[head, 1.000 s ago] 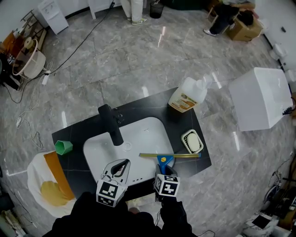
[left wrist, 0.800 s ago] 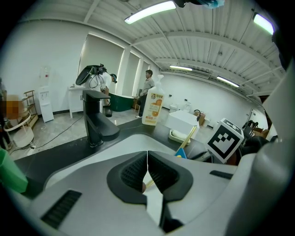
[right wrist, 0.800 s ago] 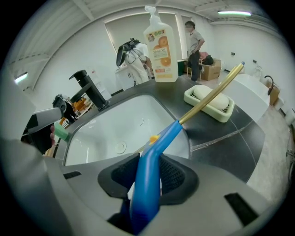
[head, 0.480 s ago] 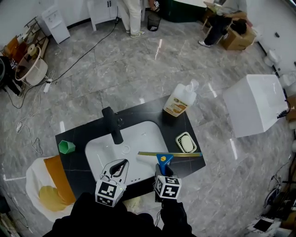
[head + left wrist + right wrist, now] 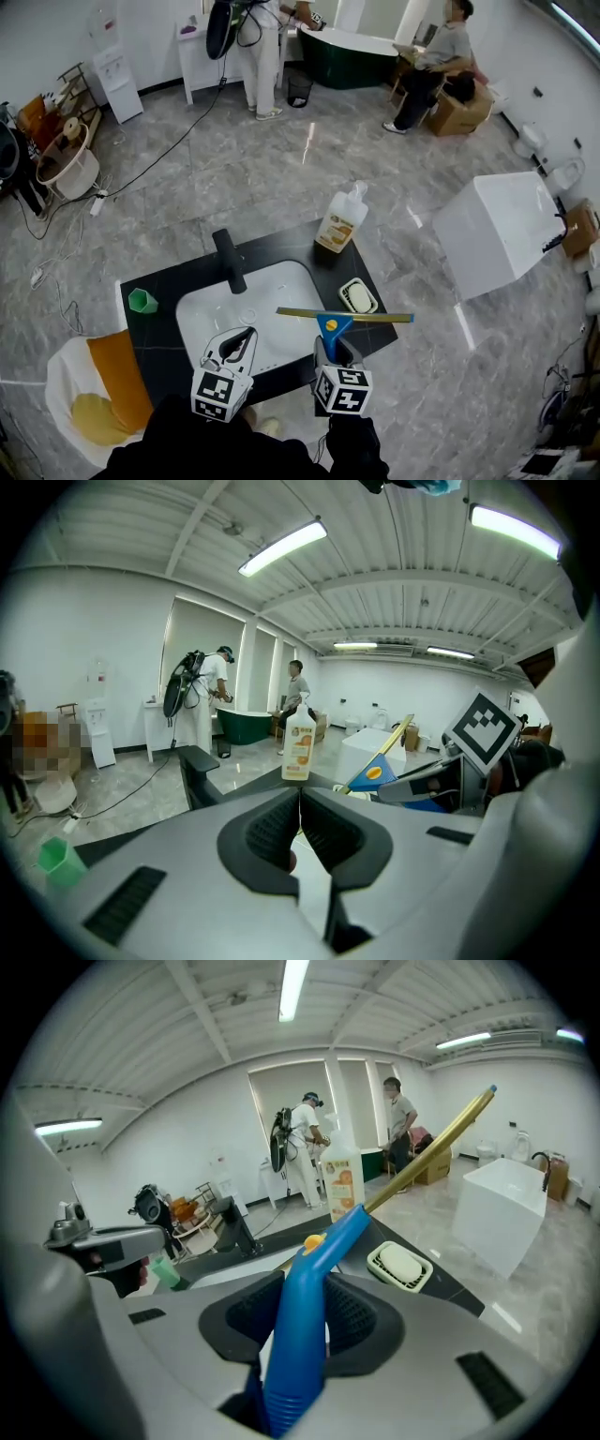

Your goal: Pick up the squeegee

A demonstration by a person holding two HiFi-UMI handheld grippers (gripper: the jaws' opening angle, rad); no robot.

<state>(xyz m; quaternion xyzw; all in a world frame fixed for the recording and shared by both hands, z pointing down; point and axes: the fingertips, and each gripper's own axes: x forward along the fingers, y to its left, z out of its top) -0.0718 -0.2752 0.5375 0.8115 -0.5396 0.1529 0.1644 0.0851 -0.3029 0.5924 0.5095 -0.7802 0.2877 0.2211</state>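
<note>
The squeegee point(image 5: 330, 323) has a blue handle and a long brass-coloured blade point(image 5: 344, 316). My right gripper point(image 5: 328, 345) is shut on the blue handle point(image 5: 305, 1321), and the squeegee hangs in the air above the front of the black counter point(image 5: 169, 289). In the right gripper view the blade point(image 5: 433, 1147) slants up to the right. My left gripper point(image 5: 240, 339) hovers over the front edge of the white basin point(image 5: 281, 286), its jaws touching with nothing between them. The squeegee point(image 5: 382, 769) also shows at the right of the left gripper view.
On the counter stand a black tap point(image 5: 230, 262), a green cup point(image 5: 142, 301), a soap bottle point(image 5: 339, 221) and a soap dish point(image 5: 357, 296). A white bin with an orange cloth point(image 5: 89, 384) sits at the left, a white box point(image 5: 497, 230) at the right. People stand and sit at the back.
Both grippers have risen, and the squeegee has gone up with the right one, away from the counter. The view now takes in more of the room behind.
</note>
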